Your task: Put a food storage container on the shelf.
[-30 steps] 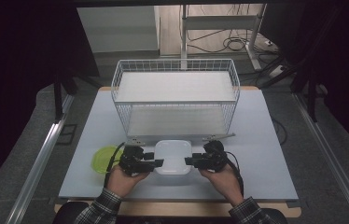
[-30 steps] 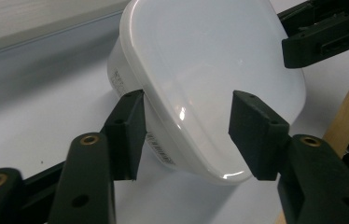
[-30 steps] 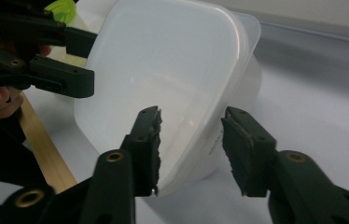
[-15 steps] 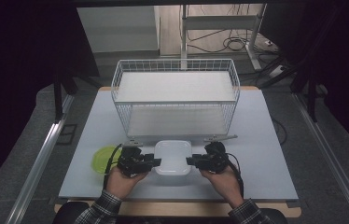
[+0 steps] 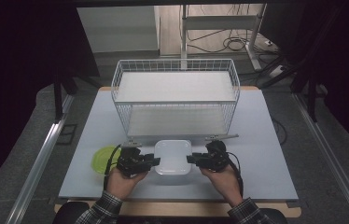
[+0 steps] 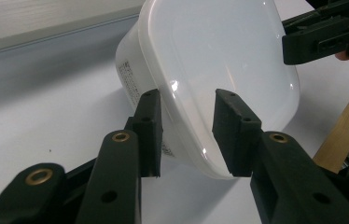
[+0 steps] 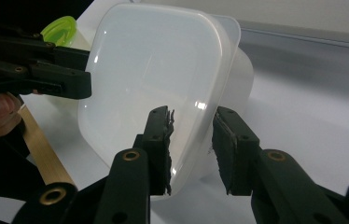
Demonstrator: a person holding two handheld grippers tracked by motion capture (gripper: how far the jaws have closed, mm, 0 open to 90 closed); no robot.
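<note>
Left gripper (image 5: 155,161) and right gripper (image 5: 190,159) jaws have just been closing on rim of white square lidded plastic container (image 5: 173,156) (pads seemingly touching). Lift and placement remain, likely into white wire basket (image 5: 176,100).

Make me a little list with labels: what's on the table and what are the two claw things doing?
Main thing: white plastic container with lid on, near the table's front edge
Left gripper: fingers just closing, one on each side of the container's left rim; contact unclear
Right gripper: fingers straddle the right rim; contact unclear
Behind it: white wire basket
Left of it: green lid, flat on the table
</note>
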